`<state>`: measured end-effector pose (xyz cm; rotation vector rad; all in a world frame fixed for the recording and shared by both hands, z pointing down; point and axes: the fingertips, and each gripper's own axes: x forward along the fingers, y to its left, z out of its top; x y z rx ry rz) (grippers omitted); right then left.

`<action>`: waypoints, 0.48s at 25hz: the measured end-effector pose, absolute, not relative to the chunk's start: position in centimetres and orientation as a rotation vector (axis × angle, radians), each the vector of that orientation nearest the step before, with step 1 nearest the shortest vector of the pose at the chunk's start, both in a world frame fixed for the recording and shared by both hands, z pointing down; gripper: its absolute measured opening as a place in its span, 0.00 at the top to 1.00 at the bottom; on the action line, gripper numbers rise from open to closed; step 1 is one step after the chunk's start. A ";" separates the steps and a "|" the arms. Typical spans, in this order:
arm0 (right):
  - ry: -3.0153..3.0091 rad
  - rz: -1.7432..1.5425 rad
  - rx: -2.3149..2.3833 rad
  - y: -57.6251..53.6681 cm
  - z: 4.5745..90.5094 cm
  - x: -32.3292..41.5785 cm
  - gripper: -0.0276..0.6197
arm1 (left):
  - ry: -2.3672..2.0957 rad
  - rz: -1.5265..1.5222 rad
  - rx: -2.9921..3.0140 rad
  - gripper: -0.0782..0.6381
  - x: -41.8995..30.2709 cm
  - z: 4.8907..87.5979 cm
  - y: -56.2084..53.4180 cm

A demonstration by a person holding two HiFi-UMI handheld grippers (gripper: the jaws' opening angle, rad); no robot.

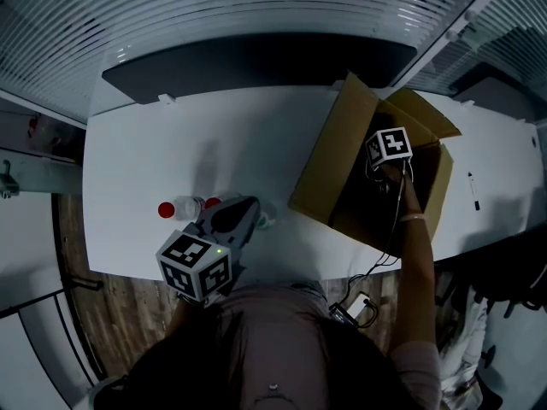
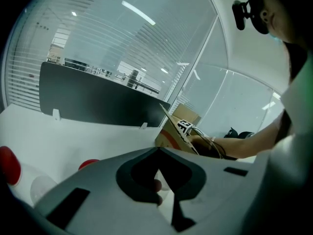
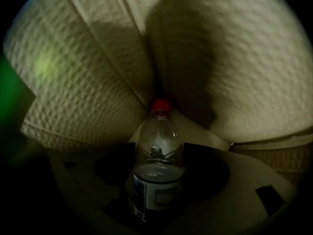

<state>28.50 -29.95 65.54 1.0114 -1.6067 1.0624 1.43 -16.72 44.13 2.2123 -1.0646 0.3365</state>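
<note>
Bottle [image 3: 157,146] clamped in right tool [image 3: 157,180] inside cardboard box [image 1: 338,156], left tool [image 1: 248,214] closed near 2 bottles [image 1: 184,207]

Red cap [image 3: 160,106] on a clear bottle [image 3: 157,153] with a blue-and-white label [image 3: 161,197]. Brown box [image 1: 329,165], white table [image 1: 171,143], cream dimpled lining [image 3: 78,67] behind the bottle.

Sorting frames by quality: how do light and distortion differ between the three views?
Head view: dim, fisheye bowing the table edges, cardboard box interior black. Left gripper view: brightest, ceiling-light streaks on the glass, near jaws soft. Right gripper view: dark, black vignette, bottle dimly lit.
</note>
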 end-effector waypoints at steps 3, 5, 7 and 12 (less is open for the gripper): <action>-1.591 1.140 0.980 -29.4 66.4 28.1 0.49 | -1.065 0.341 2.214 0.88 1.4 44.2 -16.6; -1.566 1.151 0.944 -28.8 67.2 27.9 0.48 | -1.067 0.342 2.215 0.88 1.4 44.2 -16.5; -1.544 1.126 0.930 -28.6 67.5 27.9 0.47 | -1.072 0.338 2.215 0.88 1.4 44.1 -16.4; -1.551 1.110 0.952 -28.8 67.3 27.9 0.47 | -1.074 0.334 2.219 0.88 1.2 44.0 -16.3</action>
